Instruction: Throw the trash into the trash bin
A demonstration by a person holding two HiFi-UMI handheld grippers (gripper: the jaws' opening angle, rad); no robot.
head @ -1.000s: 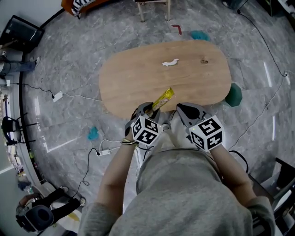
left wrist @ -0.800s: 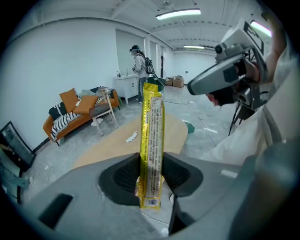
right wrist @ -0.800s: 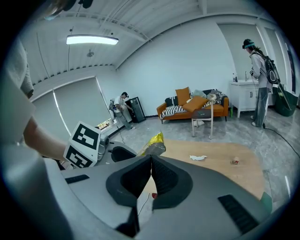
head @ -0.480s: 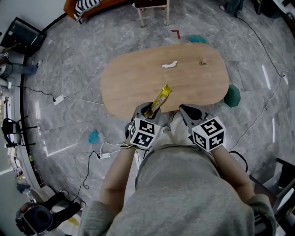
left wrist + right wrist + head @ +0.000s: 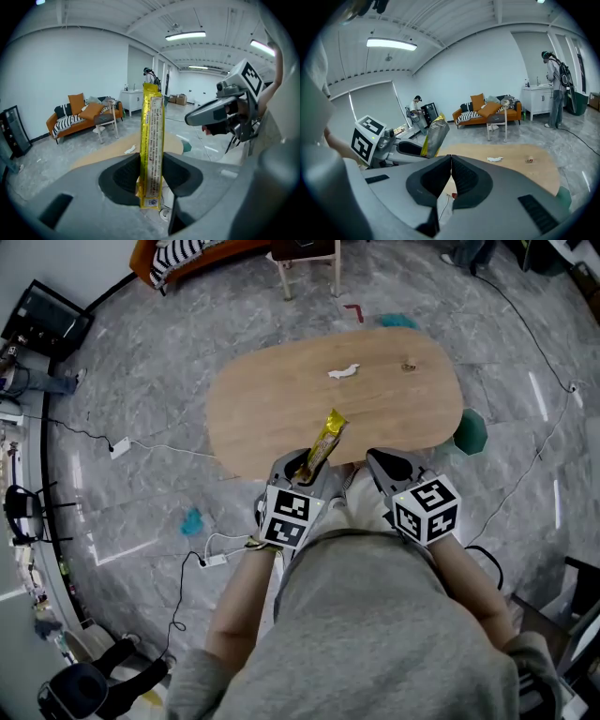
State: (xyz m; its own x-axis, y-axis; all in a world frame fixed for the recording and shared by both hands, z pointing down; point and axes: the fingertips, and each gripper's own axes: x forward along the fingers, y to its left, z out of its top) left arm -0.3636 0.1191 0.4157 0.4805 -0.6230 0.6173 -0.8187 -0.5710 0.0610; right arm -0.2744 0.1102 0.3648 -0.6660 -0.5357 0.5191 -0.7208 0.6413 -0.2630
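Note:
My left gripper (image 5: 302, 468) is shut on a long yellow snack wrapper (image 5: 322, 442), (image 5: 152, 140), which sticks up and forward over the near edge of the oval wooden table (image 5: 272, 399). Beside it my right gripper (image 5: 386, 462), (image 5: 450, 174) has its jaws shut with nothing between them. The right gripper view shows the wrapper (image 5: 435, 135) and the left gripper (image 5: 405, 147) at its left. On the table's far side lie a crumpled white scrap (image 5: 343, 372), (image 5: 495, 159) and a small brown bit (image 5: 409, 365), (image 5: 528, 160). No trash bin can be made out.
Teal objects lie on the grey floor beside the table at the right (image 5: 472, 431), behind it (image 5: 397, 322) and at the left (image 5: 191, 520). Cables and a power strip (image 5: 217, 558) run across the floor. An orange sofa (image 5: 79, 115), a chair (image 5: 305, 259) and people stand farther off.
The left gripper has risen with the wrapper, which now stands steeper over the table's near edge. The right gripper has shifted a little; its jaws stay shut.

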